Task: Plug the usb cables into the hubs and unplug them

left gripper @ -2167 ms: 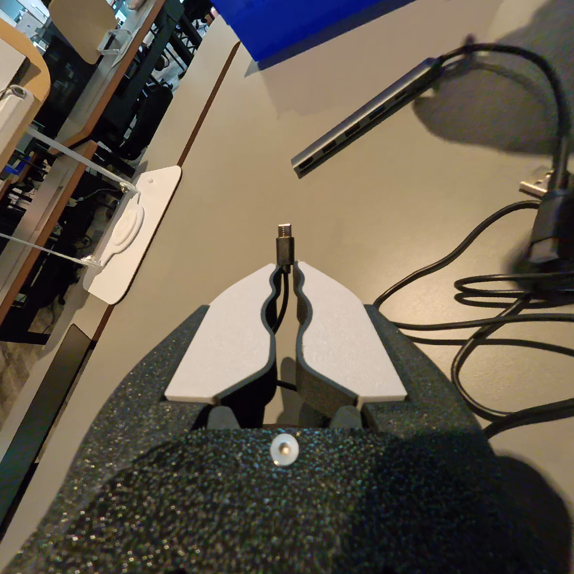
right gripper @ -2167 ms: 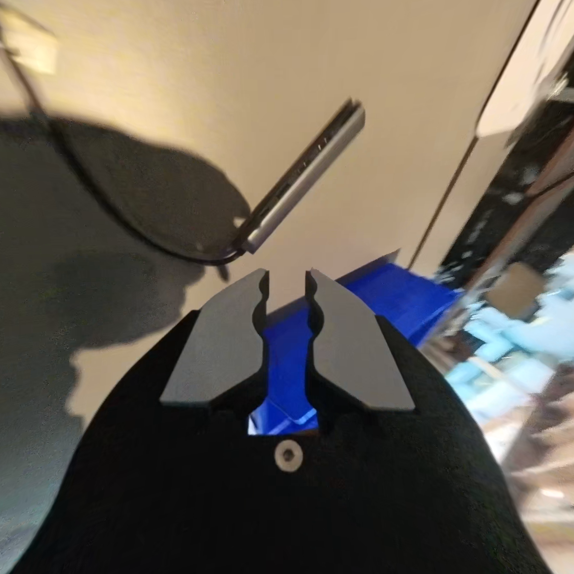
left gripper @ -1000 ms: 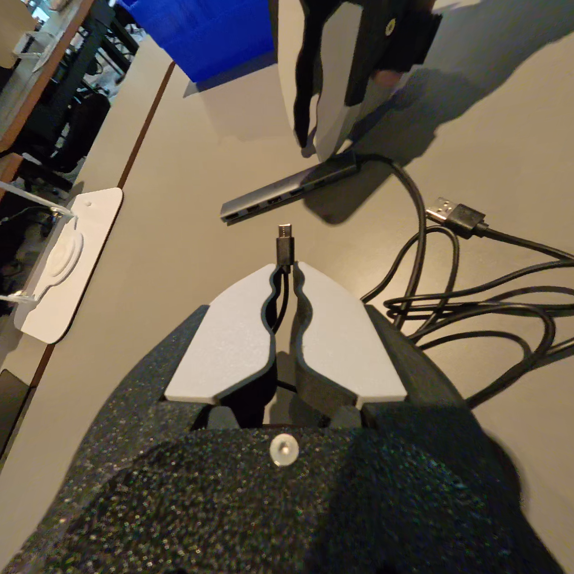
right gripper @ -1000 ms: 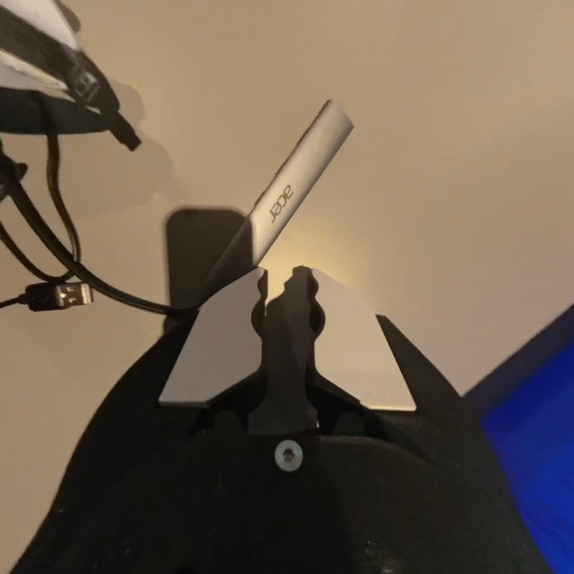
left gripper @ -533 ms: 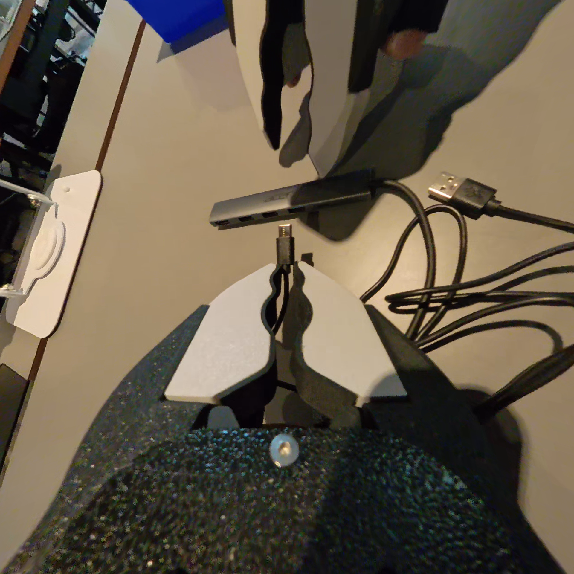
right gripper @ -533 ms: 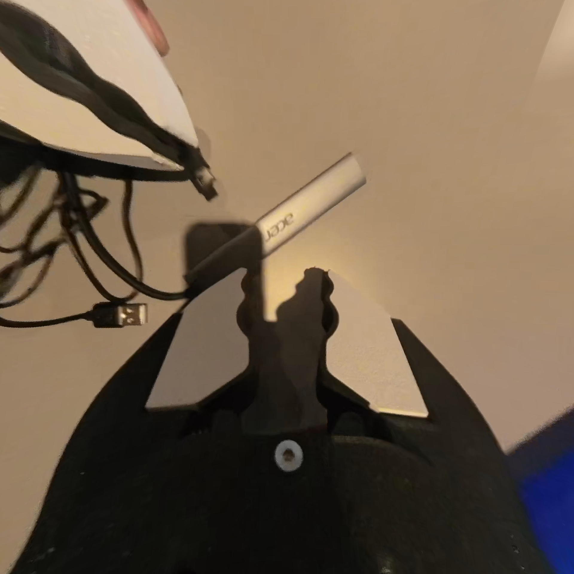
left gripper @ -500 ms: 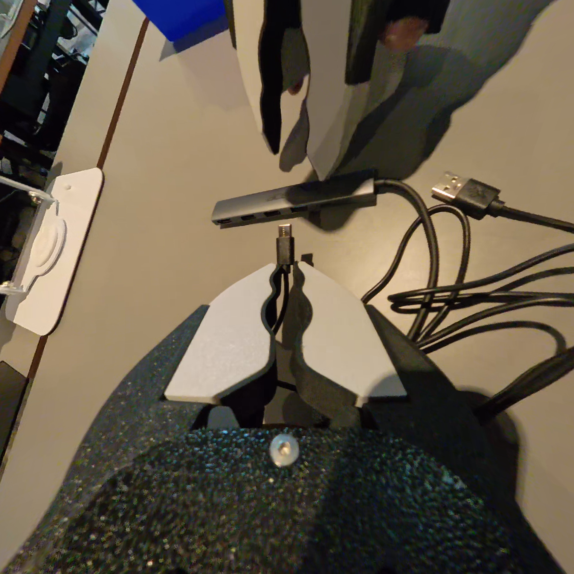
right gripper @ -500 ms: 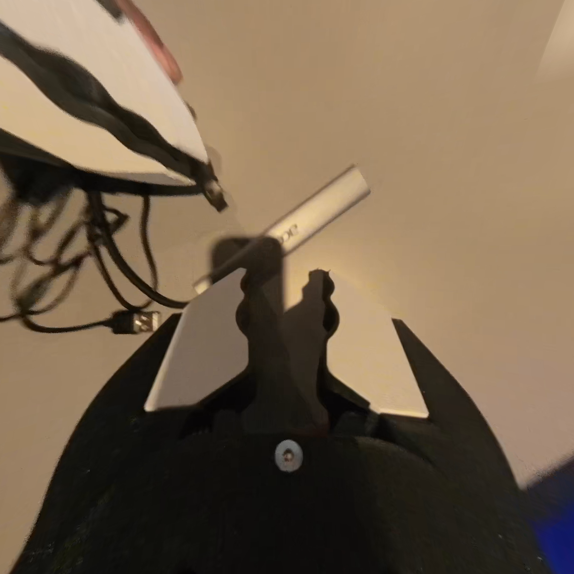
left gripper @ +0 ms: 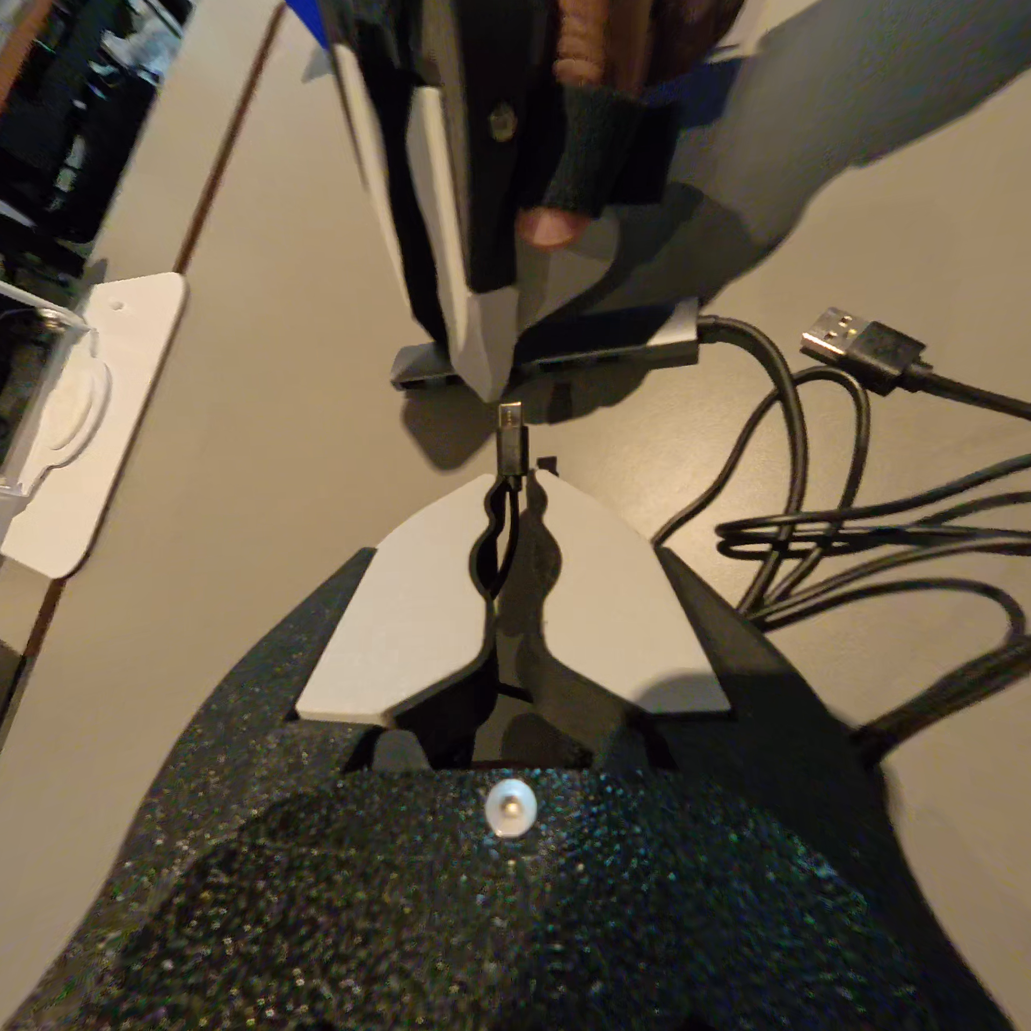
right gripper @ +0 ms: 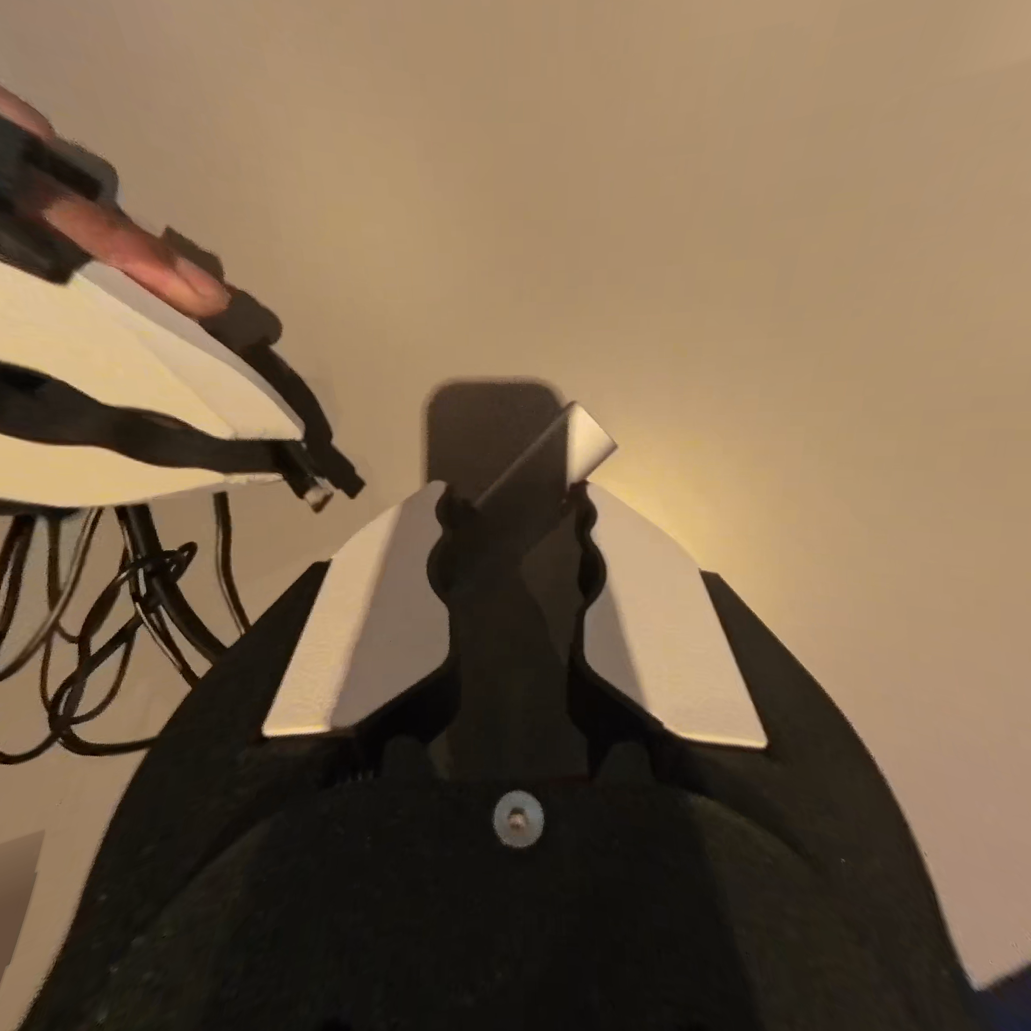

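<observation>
My left gripper (left gripper: pixel 516 474) is shut on a black cable just behind its small plug (left gripper: pixel 510 432), which sticks out forward. The plug tip is a short gap from the port side of the grey hub (left gripper: pixel 613 348), which lies flat on the table. My right gripper (right gripper: pixel 510 491) is open and comes down over the hub (right gripper: pixel 588 446), with the hub lying slantwise between its jaws. In the left wrist view its near fingertip (left gripper: pixel 482 357) stands in front of the hub and hides the middle ports. The left gripper (right gripper: pixel 312 485) also shows in the right wrist view.
A loose USB-A plug (left gripper: pixel 859 346) and a tangle of black cables (left gripper: pixel 837 535) lie right of the hub. A white plate with a clear stand (left gripper: pixel 95 424) sits at the table's left edge (left gripper: pixel 223 150). A blue bin (left gripper: pixel 304 14) is at the back.
The right gripper has come down over the hub and its jaws have spread wider. The left gripper has carried the plug closer to the hub's ports.
</observation>
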`<control>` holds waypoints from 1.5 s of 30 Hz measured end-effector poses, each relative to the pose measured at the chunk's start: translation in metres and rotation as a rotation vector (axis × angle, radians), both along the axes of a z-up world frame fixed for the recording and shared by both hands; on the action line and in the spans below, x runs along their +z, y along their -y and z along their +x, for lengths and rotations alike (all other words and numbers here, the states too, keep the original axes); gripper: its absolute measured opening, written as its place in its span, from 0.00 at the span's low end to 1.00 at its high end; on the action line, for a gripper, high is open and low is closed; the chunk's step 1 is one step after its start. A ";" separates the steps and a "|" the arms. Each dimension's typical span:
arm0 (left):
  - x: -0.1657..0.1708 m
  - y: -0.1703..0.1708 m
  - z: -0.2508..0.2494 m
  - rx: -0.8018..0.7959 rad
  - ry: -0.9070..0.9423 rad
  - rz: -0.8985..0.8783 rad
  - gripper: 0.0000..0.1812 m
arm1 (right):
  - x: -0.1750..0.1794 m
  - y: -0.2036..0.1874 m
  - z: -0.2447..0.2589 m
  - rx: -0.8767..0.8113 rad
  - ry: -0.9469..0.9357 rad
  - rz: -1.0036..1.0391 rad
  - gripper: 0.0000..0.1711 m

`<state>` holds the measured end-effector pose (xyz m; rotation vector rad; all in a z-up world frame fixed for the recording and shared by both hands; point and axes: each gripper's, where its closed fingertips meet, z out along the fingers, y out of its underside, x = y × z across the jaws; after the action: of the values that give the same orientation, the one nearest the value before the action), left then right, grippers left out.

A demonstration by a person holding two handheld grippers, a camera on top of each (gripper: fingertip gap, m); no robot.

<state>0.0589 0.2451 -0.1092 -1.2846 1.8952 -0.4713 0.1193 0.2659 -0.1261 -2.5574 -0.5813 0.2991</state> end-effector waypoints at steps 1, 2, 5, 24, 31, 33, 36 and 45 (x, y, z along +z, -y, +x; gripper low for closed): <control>-0.004 0.004 -0.002 -0.017 -0.031 -0.023 0.04 | 0.000 -0.001 -0.001 0.001 -0.005 -0.006 0.23; -0.008 0.006 -0.004 -0.025 -0.057 -0.041 0.04 | 0.000 -0.002 -0.002 0.006 -0.004 -0.012 0.21; -0.013 0.009 -0.007 -0.039 -0.092 -0.074 0.04 | 0.000 -0.003 -0.005 0.029 0.010 -0.033 0.20; -0.012 0.016 -0.004 -0.064 -0.098 -0.007 0.04 | 0.034 -0.010 -0.025 0.000 -0.301 0.117 0.14; -0.010 0.024 0.003 -0.100 -0.080 0.060 0.04 | 0.036 -0.005 -0.028 -0.010 -0.378 0.134 0.14; -0.008 0.026 0.004 -0.107 -0.073 0.081 0.04 | 0.038 -0.005 -0.026 -0.026 -0.404 0.141 0.14; -0.005 0.029 0.007 -0.114 -0.058 0.119 0.04 | 0.037 -0.005 -0.023 -0.056 -0.439 0.147 0.14; -0.013 0.033 0.010 -0.090 -0.117 0.158 0.04 | 0.032 -0.002 -0.020 -0.128 -0.451 0.140 0.13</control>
<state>0.0688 0.2125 -0.1218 -1.1484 2.0512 -0.2904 0.0988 0.2678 -0.0943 -2.2739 -0.2563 0.7359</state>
